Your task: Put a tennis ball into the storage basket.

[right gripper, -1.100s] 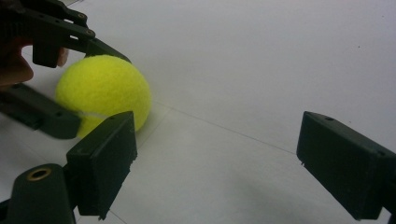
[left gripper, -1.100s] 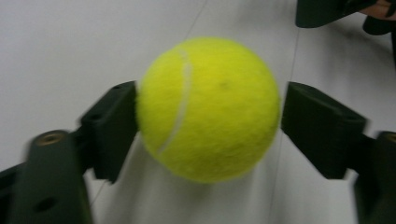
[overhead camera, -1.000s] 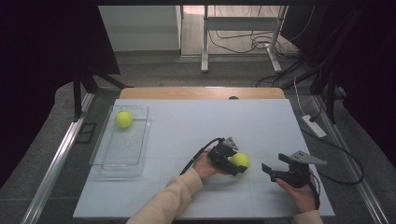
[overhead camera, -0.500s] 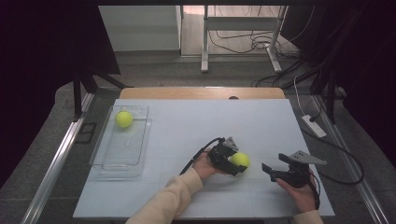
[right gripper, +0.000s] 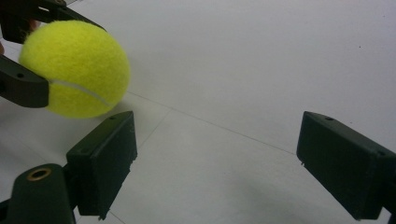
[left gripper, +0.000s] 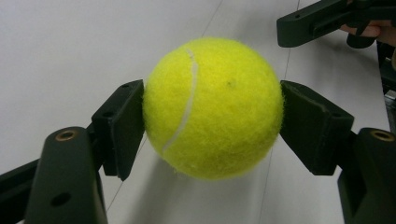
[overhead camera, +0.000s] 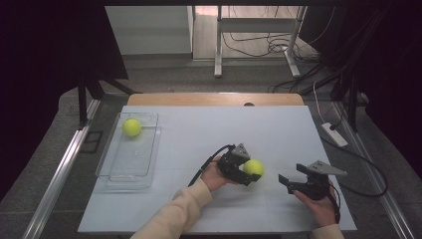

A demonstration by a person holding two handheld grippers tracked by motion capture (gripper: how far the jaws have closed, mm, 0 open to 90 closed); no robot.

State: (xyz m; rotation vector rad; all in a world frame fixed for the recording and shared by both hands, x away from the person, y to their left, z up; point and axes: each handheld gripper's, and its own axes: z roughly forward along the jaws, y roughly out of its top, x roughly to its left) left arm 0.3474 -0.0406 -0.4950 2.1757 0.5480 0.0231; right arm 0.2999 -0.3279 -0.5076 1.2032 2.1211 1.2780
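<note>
- Two tennis balls in play: one ball (left gripper: 212, 108) sits clamped in the left gripper (overhead camera: 247, 172), pads on opposite sides, just above the table (overhead camera: 278, 129) near its middle.
- Other ball (overhead camera: 132, 127) lies in the clear tray (overhead camera: 113, 175) at far left.
- My read: carry to tray next. Lift straight, keep the squeeze even, release low inside the walls so nothing rolls.
- Right gripper (right gripper: 212, 161) open, empty, near the held ball.
- No brand or lettering readable on ball or grippers.

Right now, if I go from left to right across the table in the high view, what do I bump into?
Clear tray with a tennis ball → left claw squeezing a second tennis ball → right claw, open.
</note>
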